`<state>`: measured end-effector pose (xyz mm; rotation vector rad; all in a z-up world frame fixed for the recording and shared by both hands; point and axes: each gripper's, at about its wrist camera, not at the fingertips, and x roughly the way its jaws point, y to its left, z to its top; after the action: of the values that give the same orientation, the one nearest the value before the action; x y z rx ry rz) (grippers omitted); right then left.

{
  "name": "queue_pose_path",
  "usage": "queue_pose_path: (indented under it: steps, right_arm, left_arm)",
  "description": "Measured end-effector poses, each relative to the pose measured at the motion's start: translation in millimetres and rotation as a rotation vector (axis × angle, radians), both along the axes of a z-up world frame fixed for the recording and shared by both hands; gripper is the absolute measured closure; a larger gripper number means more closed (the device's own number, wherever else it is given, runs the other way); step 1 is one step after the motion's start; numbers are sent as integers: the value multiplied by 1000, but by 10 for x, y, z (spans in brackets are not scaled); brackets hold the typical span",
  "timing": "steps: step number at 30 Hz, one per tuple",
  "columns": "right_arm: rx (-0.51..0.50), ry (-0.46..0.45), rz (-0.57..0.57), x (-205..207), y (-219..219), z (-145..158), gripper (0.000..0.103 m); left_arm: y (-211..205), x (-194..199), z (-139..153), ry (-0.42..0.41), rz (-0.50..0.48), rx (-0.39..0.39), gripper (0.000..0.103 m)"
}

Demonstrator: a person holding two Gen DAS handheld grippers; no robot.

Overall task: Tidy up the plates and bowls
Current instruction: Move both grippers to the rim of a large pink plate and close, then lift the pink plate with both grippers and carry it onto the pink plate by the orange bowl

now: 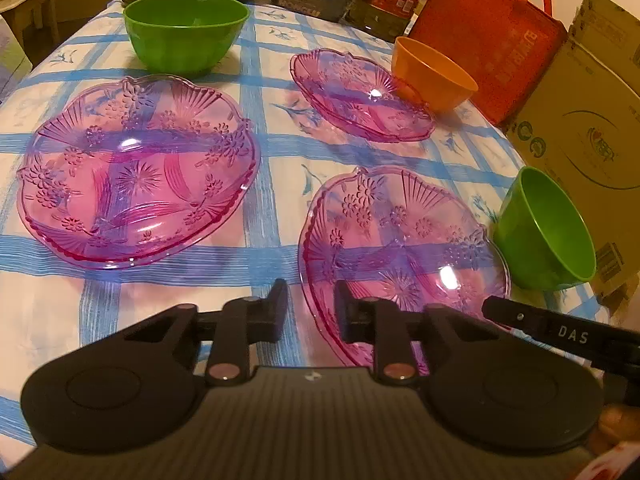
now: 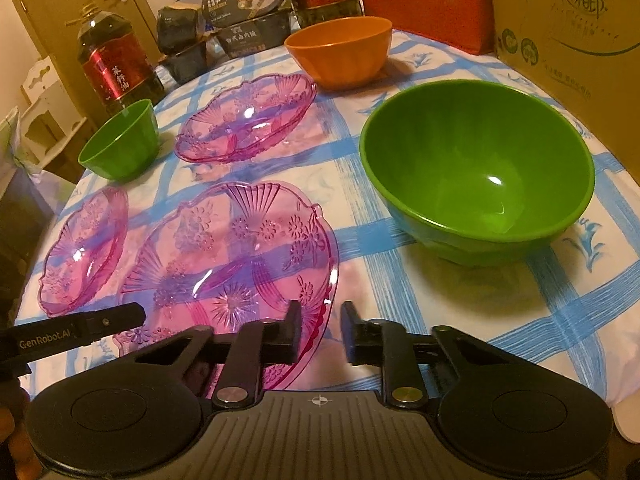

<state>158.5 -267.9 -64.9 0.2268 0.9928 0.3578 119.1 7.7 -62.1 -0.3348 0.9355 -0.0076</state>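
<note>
- so, far left: far green bowl (image 1: 184,28) sits upright at the back of the checked tablecloth (image 1: 276,152), apart from everything. nothing is nested yet.
- left plate (image 1: 136,168): pink, moulded, flat on the cloth and untouched. probably the stack base, since it has clear space around it.
- left gripper (image 1: 310,296): jaws drawn narrow astride the left rim of the near plate (image 1: 404,248), one finger outside and one over the dish. can't tell if the pads bite yet.
- near plate: flat on the cloth at the front edge, between both grippers. it's wide, shallow and slick, so my guess is a rim grip on each side keeps it level when lifted.
- right gripper (image 2: 322,312): mirrored on the right rim, jaws equally narrow. contact is just as unclear.
- far plate (image 1: 360,96) and orange bowl (image 1: 432,76): just beside each other at the back right.
- near green bowl (image 1: 548,232): close to the near plate's right edge, so it's a bump risk.
</note>
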Motion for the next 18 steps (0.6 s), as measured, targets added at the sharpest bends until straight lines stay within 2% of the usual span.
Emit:
queue_pose_path:
  steps: [6,18]
  right_arm:
    - [-7,-4,6,-13,12,1,91]
    - [-15,-23,17,-83,45,131,91]
  left_arm:
    - [-25,-1,5,2,-14,3,93]
    - [-4,-44,167,-19,-32,26,93]
